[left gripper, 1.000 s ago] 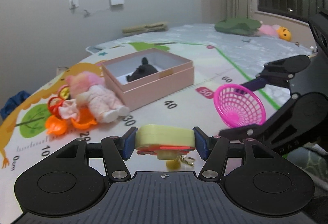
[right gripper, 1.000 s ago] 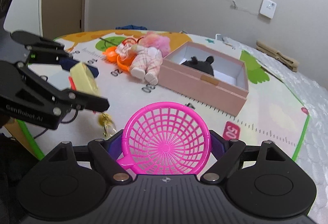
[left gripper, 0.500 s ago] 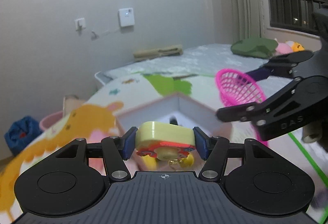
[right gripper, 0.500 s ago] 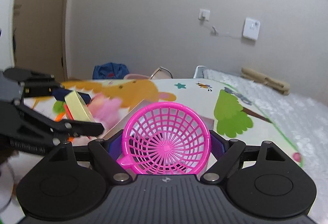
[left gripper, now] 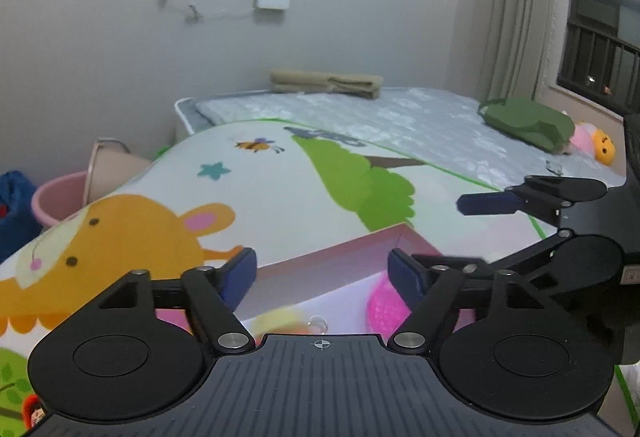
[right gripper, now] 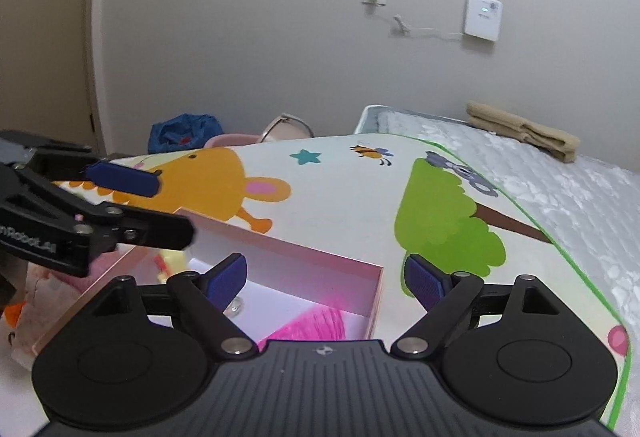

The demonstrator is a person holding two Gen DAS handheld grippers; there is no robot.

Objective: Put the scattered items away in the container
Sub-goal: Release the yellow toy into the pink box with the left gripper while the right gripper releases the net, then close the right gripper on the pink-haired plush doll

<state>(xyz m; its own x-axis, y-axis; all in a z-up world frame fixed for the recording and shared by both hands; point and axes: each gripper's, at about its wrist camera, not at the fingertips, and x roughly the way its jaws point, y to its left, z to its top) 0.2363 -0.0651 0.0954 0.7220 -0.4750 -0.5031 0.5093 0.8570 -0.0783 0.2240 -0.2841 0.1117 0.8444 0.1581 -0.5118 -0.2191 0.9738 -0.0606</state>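
Both grippers over the pink box (right gripper: 280, 257), fingers spread wide and gripping nothing: left gripper (left gripper: 322, 271), right gripper (right gripper: 325, 277). Inside the box, on its white floor: pink mesh basket (right gripper: 316, 325) near the right-hand end, blurred yellow toy (left gripper: 276, 319) with a small metal ring (right gripper: 236, 305) beside it. Two items judged delivered. Just outside the box's left wall, on the play mat (right gripper: 340, 189): pink doll (right gripper: 44, 285) and an orange piece (right gripper: 12, 311), not yet tidied; more possibly hidden. Farther off, well apart: pink basin (left gripper: 60, 197), folded towel (left gripper: 326, 81), green cushion (left gripper: 528, 121) on the bed.
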